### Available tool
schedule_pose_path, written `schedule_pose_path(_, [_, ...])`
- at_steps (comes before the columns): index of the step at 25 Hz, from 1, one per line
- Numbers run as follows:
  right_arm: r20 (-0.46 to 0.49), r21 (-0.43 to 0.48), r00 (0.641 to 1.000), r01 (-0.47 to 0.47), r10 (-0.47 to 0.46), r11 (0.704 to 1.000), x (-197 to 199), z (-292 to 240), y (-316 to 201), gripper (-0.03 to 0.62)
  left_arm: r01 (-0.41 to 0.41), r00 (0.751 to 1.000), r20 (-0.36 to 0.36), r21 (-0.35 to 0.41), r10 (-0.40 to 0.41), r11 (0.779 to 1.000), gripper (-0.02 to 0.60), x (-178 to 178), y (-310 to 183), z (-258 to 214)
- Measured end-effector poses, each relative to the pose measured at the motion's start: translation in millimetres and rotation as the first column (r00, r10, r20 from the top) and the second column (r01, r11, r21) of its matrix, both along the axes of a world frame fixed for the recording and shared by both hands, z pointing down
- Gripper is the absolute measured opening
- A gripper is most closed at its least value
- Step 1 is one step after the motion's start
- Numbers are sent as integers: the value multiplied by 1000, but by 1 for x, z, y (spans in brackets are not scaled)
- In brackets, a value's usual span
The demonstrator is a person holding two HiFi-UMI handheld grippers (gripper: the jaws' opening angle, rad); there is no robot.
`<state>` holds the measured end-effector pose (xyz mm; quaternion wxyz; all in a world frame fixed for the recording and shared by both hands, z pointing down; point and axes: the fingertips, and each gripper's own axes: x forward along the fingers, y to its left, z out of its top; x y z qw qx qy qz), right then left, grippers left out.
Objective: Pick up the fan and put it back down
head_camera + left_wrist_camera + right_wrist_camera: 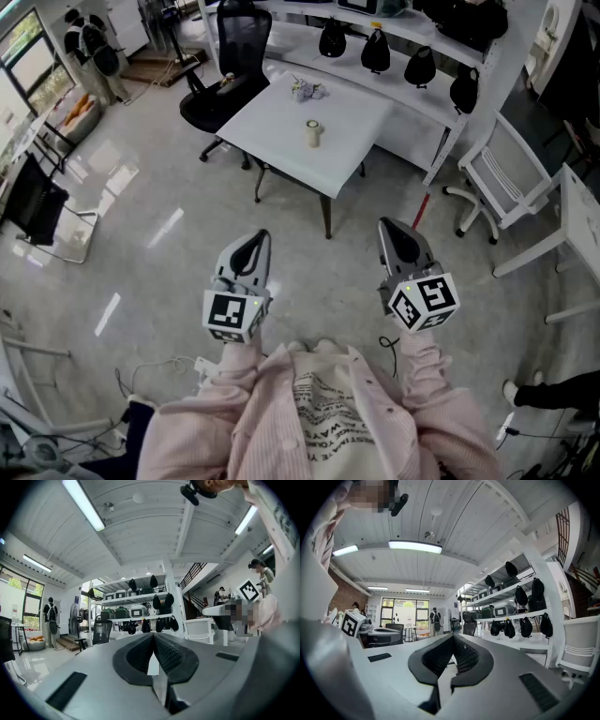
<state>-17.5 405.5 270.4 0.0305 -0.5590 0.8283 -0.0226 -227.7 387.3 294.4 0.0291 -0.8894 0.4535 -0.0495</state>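
Left claw (251, 246) and right claw (399, 236) both closed and empty, held level over the floor (159, 234), short of the tabletop (272, 141).

Each claw's jaws meet with nothing between them. A small pale upright thing near the middle of the white tabletop looks like the fan (313, 132), though it is too small to be sure. It stands well apart from both claws. A black chair (228, 70) sits at the tabletop's far left side.

Small tabletop object (313, 133) (indistinct)
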Motion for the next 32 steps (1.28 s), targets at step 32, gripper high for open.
schedule_pose_path(32, [37, -79, 998, 51, -48, 996, 38, 37, -41, -2, 47, 999, -20, -44, -48, 998, 194, 39, -47, 17])
